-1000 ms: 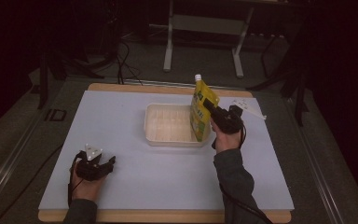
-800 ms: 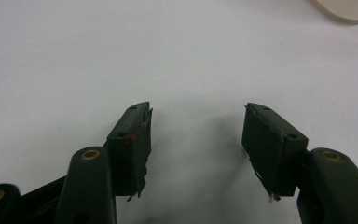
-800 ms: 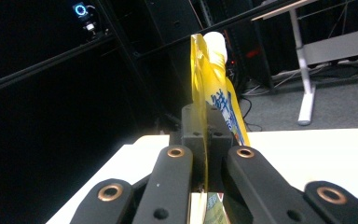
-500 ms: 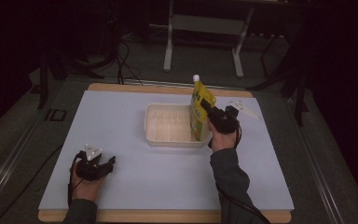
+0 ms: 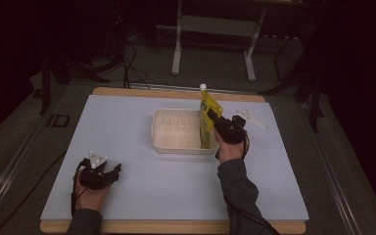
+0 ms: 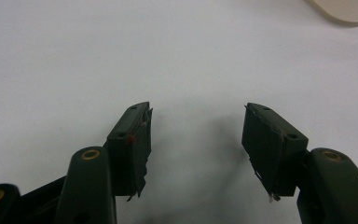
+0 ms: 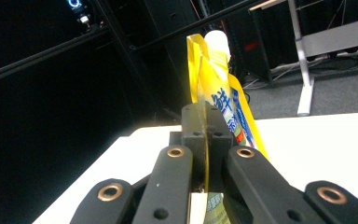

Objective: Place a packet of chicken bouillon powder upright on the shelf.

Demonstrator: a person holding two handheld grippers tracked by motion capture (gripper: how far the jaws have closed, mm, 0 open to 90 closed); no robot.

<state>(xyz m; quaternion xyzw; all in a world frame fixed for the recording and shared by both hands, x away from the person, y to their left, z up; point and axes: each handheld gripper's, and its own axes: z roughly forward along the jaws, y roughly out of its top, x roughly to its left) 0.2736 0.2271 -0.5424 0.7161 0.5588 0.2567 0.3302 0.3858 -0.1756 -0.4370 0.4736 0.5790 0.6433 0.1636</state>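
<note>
A yellow spouted pouch [image 5: 207,116] with a white cap stands upright at the right end of a white plastic tub [image 5: 178,130], its bottom inside the tub. My right gripper [image 5: 214,119] is shut on the pouch's edge; in the right gripper view the pouch [image 7: 219,98] rises between the closed jaws of that gripper [image 7: 206,122]. At the table's front left my left gripper [image 5: 111,172] rests open on the pale mat, and in the left gripper view its jaws [image 6: 196,135] stand wide apart over bare surface.
A pale blue mat [image 5: 127,122] covers the wooden table. A white card [image 5: 248,118] lies to the right of the tub. A corner of the tub [image 6: 345,10] shows in the left gripper view. Dark floor, cables and a metal stand lie beyond the far edge.
The right gripper has lowered the pouch slightly and shifted it toward the tub's right end. The left gripper has stayed still.
</note>
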